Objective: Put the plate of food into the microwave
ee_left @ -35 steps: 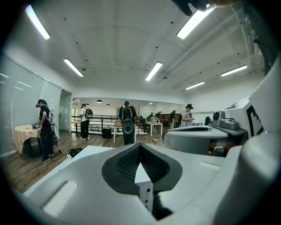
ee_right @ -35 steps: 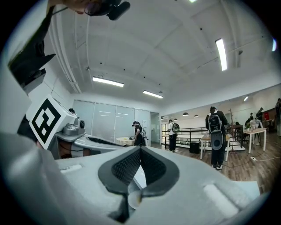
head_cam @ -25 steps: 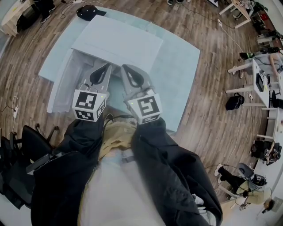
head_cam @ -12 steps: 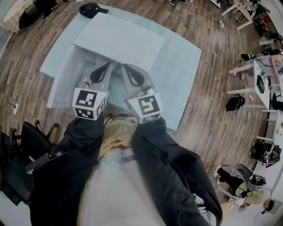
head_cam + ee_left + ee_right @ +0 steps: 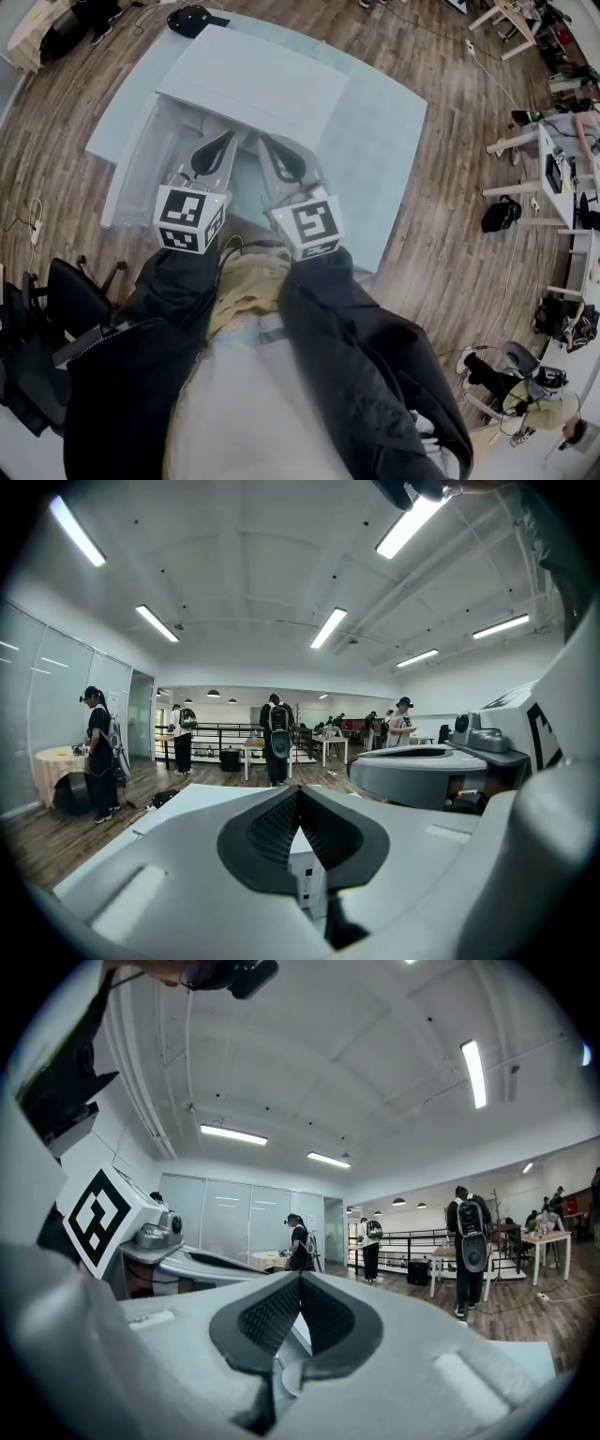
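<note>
Pale blue tabletop (image 5: 380, 178) is seen below, ringed by wood-plank floor (image 5: 450, 244). Nearest, two black sleeves (image 5: 173, 291) are stretched forward, and the left gripper (image 5: 298, 794) and right gripper (image 5: 300, 1279) are held just beside each other. On each, the jaws are pressed together at the tips, with nothing gripped. Just beyond them a white box (image 5: 253, 84), seemingly the microwave, is set on the table, a panel (image 5: 141, 173) swung out at its left. The plate of food cannot be made out. Farther off, standing people (image 5: 276, 738) are seen among tables.
</note>
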